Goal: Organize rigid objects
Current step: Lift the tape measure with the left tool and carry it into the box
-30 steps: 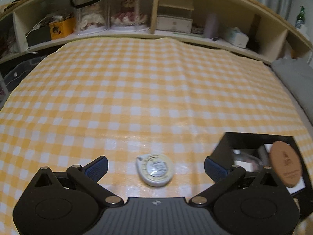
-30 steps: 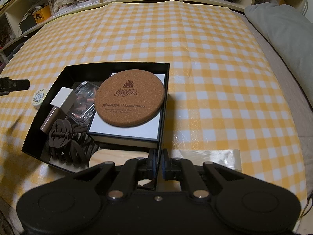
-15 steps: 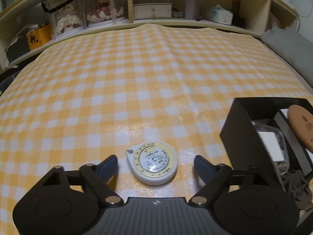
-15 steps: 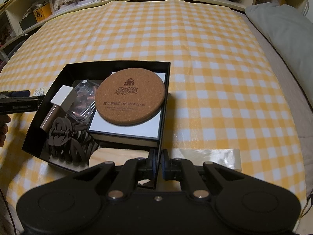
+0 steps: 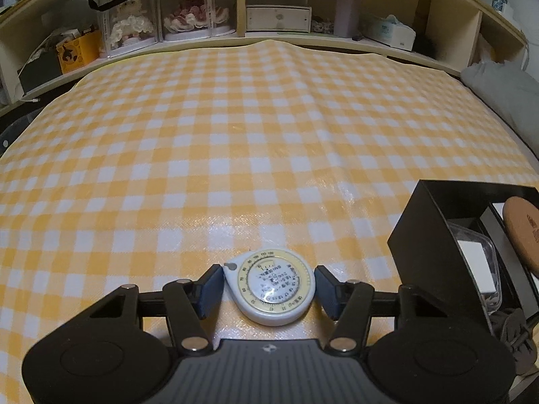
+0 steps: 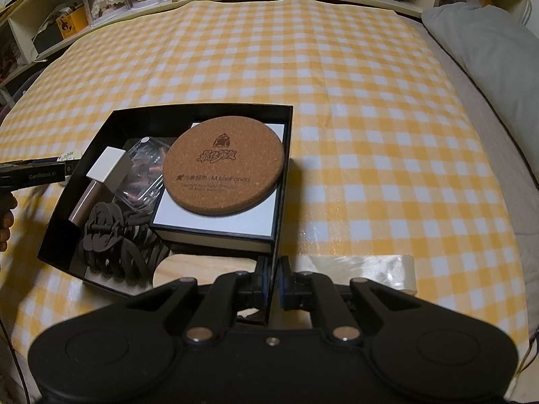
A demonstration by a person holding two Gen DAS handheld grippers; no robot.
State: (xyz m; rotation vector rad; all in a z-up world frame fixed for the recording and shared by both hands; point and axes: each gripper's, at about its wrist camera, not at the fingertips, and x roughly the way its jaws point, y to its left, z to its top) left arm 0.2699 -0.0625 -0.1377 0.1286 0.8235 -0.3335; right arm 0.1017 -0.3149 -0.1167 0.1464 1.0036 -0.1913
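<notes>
On the checkered cloth (image 5: 235,155), your left gripper (image 5: 269,286) bracketed the tape measure (image 5: 273,289), contact unclear. Your right gripper (image 6: 273,279) pinched the black box (image 6: 283,181) wall near the cloth's front edge, half-hiding its contents.

The cork coaster (image 6: 223,164) reads "M.LanPanda"; the left gripper (image 6: 37,175), at frame left, "GenRobot.AI"; the tape measure (image 5: 273,289) dial shows numbers.

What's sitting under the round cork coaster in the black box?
The cork coaster lies on a flat white-topped box inside the black box. Whatever lies beneath that white box is hidden.
</notes>
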